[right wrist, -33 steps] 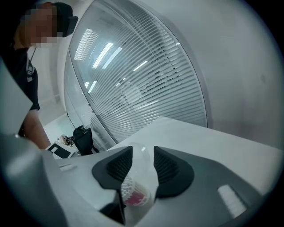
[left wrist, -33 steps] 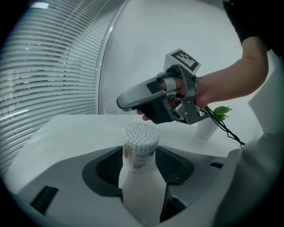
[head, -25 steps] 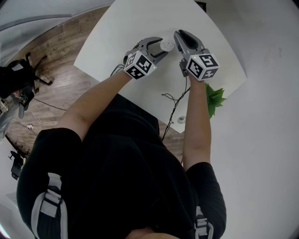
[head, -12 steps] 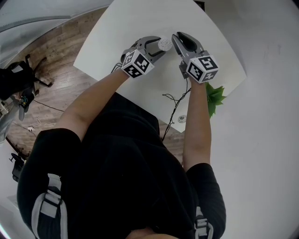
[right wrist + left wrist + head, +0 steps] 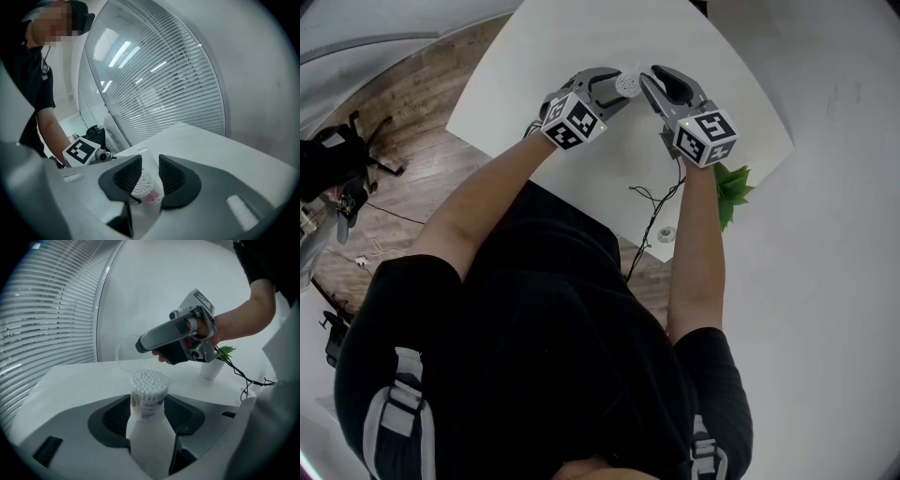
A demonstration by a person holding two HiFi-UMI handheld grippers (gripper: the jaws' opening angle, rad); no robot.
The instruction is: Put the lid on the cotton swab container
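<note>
The right gripper (image 5: 652,82) has edged slightly left in the head view. Its jaws have been easing open, yet grip the clear lid (image 5: 127,355). The left gripper (image 5: 607,89) jaws clamp the cotton swab container (image 5: 148,394), upper centre. Centre it over the container's mouth before releasing.

The cotton swab container (image 5: 148,401) carries a label just below its swab tips that begins "XIN" (the rest is too blurred); nothing else is legible.
</note>
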